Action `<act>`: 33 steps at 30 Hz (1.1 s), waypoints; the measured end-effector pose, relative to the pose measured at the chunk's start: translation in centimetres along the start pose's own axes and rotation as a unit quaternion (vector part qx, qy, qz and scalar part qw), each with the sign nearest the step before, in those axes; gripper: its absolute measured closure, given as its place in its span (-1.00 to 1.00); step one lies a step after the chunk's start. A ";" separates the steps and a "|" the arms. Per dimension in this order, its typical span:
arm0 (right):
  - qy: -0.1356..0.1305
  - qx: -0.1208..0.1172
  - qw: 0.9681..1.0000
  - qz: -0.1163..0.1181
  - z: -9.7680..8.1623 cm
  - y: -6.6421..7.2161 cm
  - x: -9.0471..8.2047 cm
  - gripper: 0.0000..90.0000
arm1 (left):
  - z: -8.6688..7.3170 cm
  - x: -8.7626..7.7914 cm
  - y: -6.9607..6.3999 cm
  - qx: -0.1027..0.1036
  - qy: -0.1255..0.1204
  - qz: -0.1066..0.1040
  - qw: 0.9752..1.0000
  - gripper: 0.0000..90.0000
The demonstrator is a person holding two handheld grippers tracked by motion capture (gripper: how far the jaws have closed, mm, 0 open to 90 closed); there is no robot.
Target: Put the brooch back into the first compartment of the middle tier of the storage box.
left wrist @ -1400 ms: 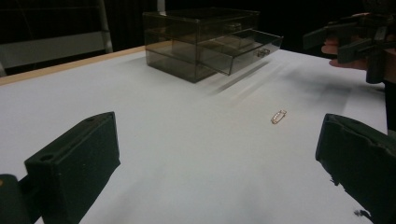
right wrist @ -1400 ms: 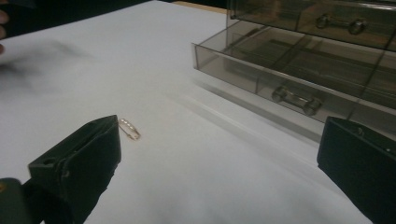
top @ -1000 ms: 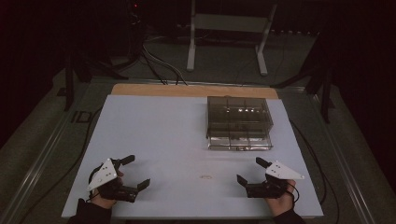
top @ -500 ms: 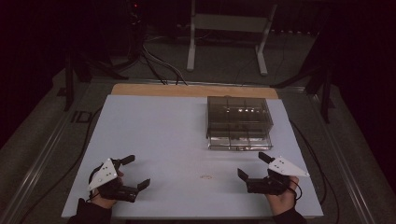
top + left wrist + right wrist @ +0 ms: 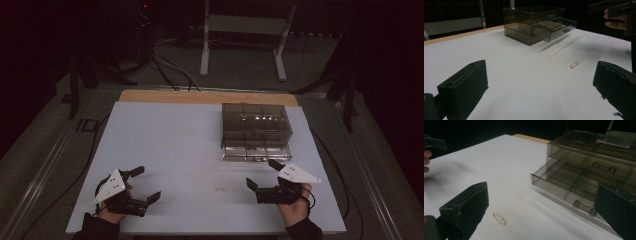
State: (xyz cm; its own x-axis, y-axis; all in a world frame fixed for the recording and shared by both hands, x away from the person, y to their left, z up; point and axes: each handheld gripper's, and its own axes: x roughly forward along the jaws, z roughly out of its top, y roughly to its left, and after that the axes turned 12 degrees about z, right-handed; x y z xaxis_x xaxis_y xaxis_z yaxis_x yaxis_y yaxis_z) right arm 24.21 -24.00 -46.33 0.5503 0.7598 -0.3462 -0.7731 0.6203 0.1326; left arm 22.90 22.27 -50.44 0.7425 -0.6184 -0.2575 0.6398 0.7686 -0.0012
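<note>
A small gold ring point(image 5: 220, 189) lies flat on the white table point(image 5: 175, 135), near the front between my two grippers. In the right gripper view the ring point(image 5: 499, 218) sits just inside the left jaw. My right gripper point(image 5: 261, 174) is open and empty, a short way right of the ring. At the front left my left gripper point(image 5: 146, 184) is open too, holding nothing; its own view shows the ring point(image 5: 574, 64) further off. A smoky clear drawer box point(image 5: 256, 130) stands at the back right, its bottom drawer point(image 5: 564, 187) pulled partly out.
A wooden strip point(image 5: 200, 96) runs along the table's far edge. Beyond it, on the dark floor, are cables and a white stand point(image 5: 240, 30). The left gripper view catches the other hand and gripper point(image 5: 619, 10) at its top right.
My right gripper has shifted slightly left and forward, closer to the ring. The left gripper has hardly moved. Both stay open.
</note>
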 end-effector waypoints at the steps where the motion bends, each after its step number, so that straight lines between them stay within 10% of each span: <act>1: 0.002 -0.004 1.000 0.001 0.1 0.1 0.2 -1.00 | 0.0 0.0 0.0 0.000 0.000 0.001 1.000 -0.99; 33: 0.045 -0.010 0.995 0.084 0.5 1.8 5.4 -1.00 | 0.0 -0.3 0.0 0.000 0.000 0.003 1.000 -0.99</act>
State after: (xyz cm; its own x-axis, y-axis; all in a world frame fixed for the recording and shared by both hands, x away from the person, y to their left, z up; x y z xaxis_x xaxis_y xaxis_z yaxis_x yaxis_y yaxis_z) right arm 25.94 -18.73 -47.53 0.3834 0.8310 -0.4031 -0.8584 0.4817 0.1766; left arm 22.72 22.42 -50.37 0.7467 -0.6131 -0.2579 0.6349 0.7726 0.0014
